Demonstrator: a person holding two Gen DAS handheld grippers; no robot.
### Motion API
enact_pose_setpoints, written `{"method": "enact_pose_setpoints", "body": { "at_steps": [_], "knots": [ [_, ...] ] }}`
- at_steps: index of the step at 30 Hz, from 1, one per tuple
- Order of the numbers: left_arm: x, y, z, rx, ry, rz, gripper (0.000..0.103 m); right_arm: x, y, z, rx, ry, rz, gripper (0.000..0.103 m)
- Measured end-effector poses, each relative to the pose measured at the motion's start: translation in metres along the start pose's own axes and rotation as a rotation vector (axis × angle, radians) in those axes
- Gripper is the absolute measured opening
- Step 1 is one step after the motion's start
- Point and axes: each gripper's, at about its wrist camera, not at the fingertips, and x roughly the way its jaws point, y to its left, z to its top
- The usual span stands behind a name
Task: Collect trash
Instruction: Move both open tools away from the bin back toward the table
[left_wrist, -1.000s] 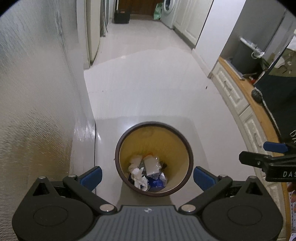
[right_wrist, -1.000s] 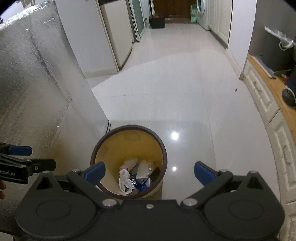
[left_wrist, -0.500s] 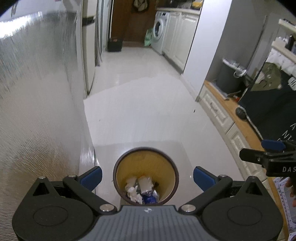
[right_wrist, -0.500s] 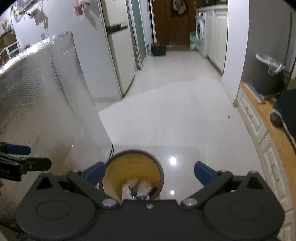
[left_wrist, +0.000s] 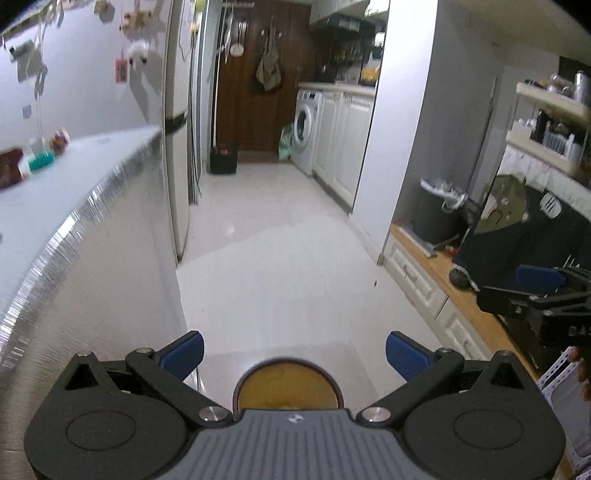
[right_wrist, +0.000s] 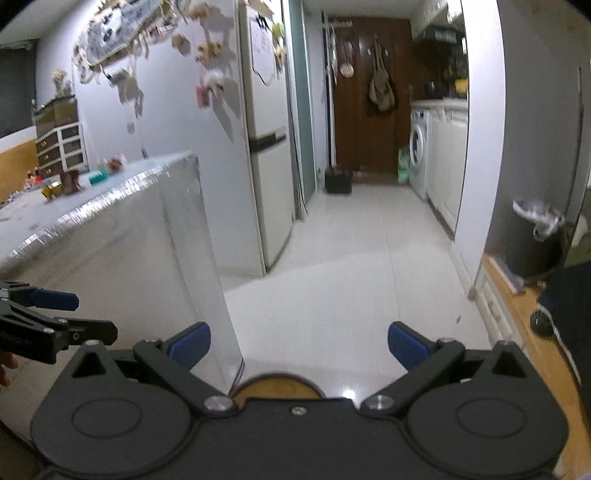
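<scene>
Nothing is held: both the left gripper (left_wrist: 294, 350) and right gripper (right_wrist: 299, 345) are spread wide. The bin (left_wrist: 287, 382) sits at six o'clock. More trash must probably be found next.

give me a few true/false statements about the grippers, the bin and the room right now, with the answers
1. Both the left gripper and the right gripper are open with nothing between their fingers. True.
2. The trash bin sits on the table top. False: it stands on the white floor, beside the foil-covered table.
3. A washing machine stands at the far end of the hallway, on its right side. True.
4. The left gripper holds a crumpled wrapper. False: it is empty.
5. The door at the end of the hallway is white. False: it is dark brown wood.
</scene>
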Motion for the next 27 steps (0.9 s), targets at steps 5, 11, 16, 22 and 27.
{"method": "enact_pose_setpoints", "body": {
  "at_steps": [5, 11, 16, 22, 27],
  "knots": [
    [-0.036, 0.0, 0.01, 0.003, -0.063, 0.017, 0.103, -0.019, 0.014, 0.021, -0.005, -0.076, 0.024, 0.103],
    [-0.08, 0.017, 0.022, -0.011, -0.144, 0.077, 0.103, -0.027, 0.045, 0.053, -0.01, -0.167, 0.074, 0.103],
    [-0.114, 0.042, 0.032, 0.006, -0.193, 0.142, 0.103, -0.021, 0.082, 0.079, -0.008, -0.22, 0.133, 0.103],
    [-0.147, 0.094, 0.046, -0.002, -0.235, 0.231, 0.103, 0.002, 0.131, 0.103, -0.014, -0.236, 0.206, 0.103],
    [-0.168, 0.142, 0.066, 0.01, -0.254, 0.315, 0.103, 0.023, 0.173, 0.117, -0.02, -0.251, 0.269, 0.103]
  ]
}}
